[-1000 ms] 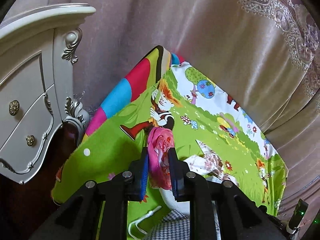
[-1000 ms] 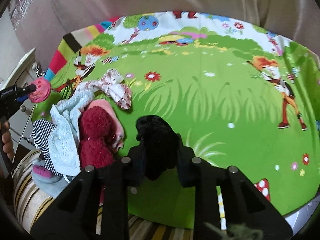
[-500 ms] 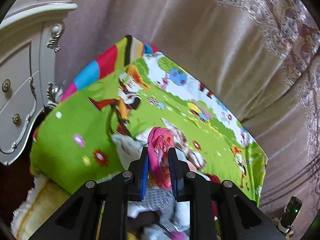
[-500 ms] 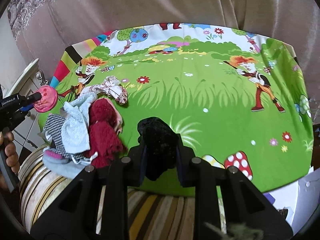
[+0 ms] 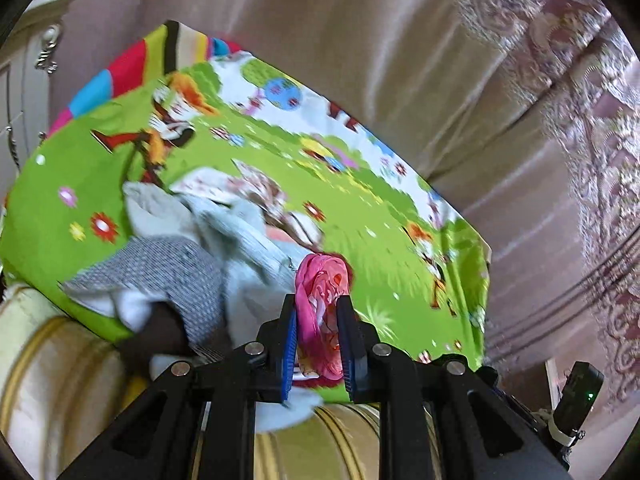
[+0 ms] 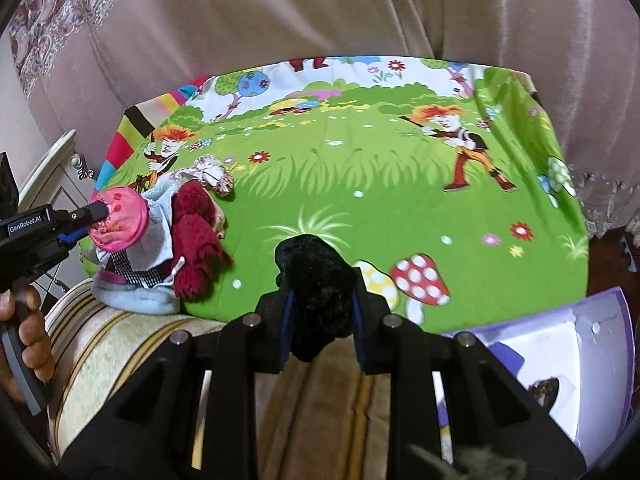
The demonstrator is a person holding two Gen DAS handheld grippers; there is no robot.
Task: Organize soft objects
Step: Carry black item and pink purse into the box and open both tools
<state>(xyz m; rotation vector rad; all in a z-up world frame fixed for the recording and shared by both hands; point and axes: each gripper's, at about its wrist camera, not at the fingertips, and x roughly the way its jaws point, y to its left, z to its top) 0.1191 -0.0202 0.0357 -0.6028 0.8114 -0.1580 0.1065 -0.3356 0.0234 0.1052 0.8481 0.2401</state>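
My left gripper (image 5: 319,304) is shut on a bunched pink patterned cloth (image 5: 322,280), held in the air above the near edge of the green cartoon sheet (image 5: 372,216). From the right wrist view the same pink cloth (image 6: 118,222) hangs at the left gripper's tip, over a heap of soft items (image 6: 176,236): light blue towel, dark red fuzzy piece, checked cloth, floral cloth. My right gripper (image 6: 320,280) is shut on a black fuzzy item (image 6: 314,276), over the sheet's front edge. The heap (image 5: 192,248) lies just left of the pink cloth in the left wrist view.
A beige striped cushion (image 6: 132,344) runs under the sheet's front edge. A purple and white box (image 6: 568,356) sits at lower right. Pink curtains (image 6: 320,8) hang behind. A white carved cabinet (image 5: 28,60) stands at the left. A hand (image 6: 28,336) grips the left handle.
Both grippers have drawn back from the sheet toward its front edge, each keeping its cloth. The left view has swung right, off the cabinet. The purple box has come into the right view.
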